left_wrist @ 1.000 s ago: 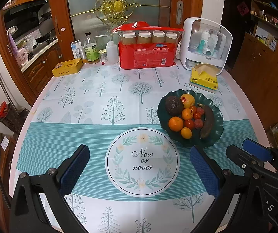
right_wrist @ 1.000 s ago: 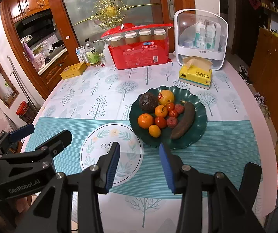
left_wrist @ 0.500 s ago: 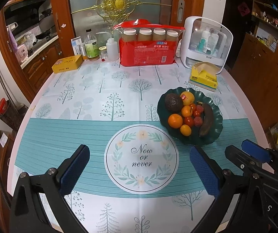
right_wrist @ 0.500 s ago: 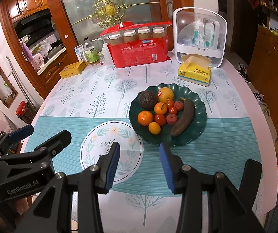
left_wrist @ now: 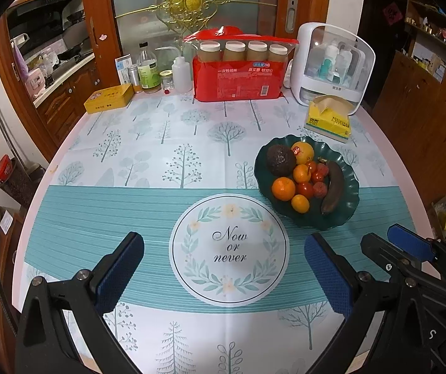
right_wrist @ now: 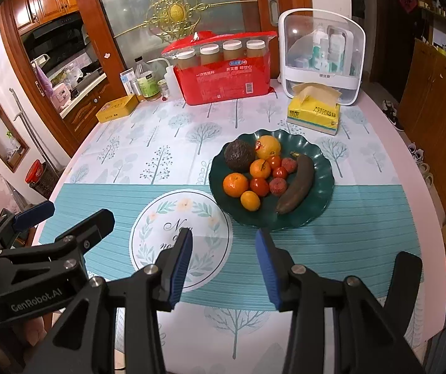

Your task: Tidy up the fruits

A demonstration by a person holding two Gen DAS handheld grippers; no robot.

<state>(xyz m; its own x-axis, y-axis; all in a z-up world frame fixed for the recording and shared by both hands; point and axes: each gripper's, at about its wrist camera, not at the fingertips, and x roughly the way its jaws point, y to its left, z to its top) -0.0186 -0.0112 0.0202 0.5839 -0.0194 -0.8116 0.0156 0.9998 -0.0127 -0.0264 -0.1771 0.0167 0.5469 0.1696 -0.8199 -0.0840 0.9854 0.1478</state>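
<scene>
We held the left gripper and right gripper near the green fruit plate, fingers apart on both, gripping nothing.

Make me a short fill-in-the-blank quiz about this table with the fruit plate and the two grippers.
1. All the fruit sits on a dark ____ plate.
2. The long brown banana lies on the plate's ____ side.
3. The printed circle on the tablecloth reads "Now or ____".
4. Both the left gripper and right gripper hold ____.

Answers: green; right; never; nothing
</scene>
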